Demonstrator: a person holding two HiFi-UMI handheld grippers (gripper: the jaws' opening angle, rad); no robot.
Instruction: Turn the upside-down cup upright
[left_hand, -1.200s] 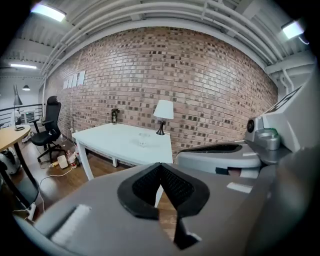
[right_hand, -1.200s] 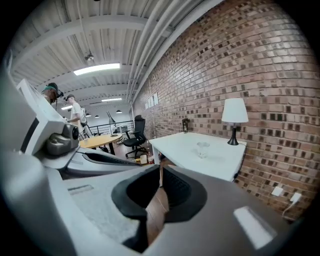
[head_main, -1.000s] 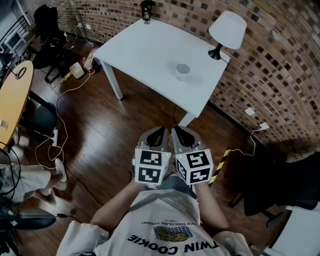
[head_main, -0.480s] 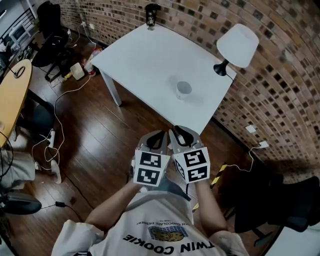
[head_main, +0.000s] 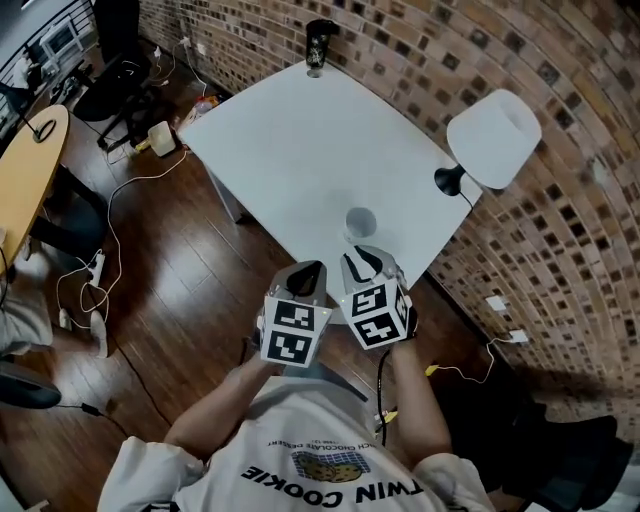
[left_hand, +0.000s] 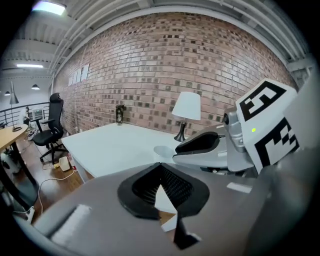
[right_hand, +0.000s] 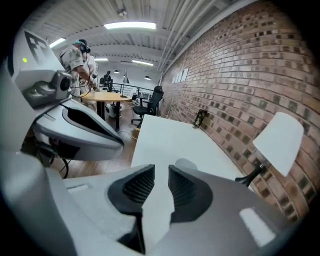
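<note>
Cup (head_main: 360, 222) stands near the 6 o'clock edge of the table (head_main: 300, 130), untouched. I'm on approach. Right gripper (head_main: 365, 262) at its 6 o'clock: jaws have just been opening, partly apart, empty. Left gripper (head_main: 307, 275) at 7 o'clock: closed, empty. Next: widen, straddle the wall. Rim-down or not, I can't tell.

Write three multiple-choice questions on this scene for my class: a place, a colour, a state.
1. Where is the cup? A on the floor; B on the table, near its closest edge; C on a chair.
2. The lamp shade is: A white; B red; C black.
3. The right gripper is: A shut on the cup; B shut on a cable; C open, empty.
Answers: 1 B, it stands by the near edge; 2 A, the head view shows white; 3 C, its jaws have just been opening, with only table seen between them.
</note>
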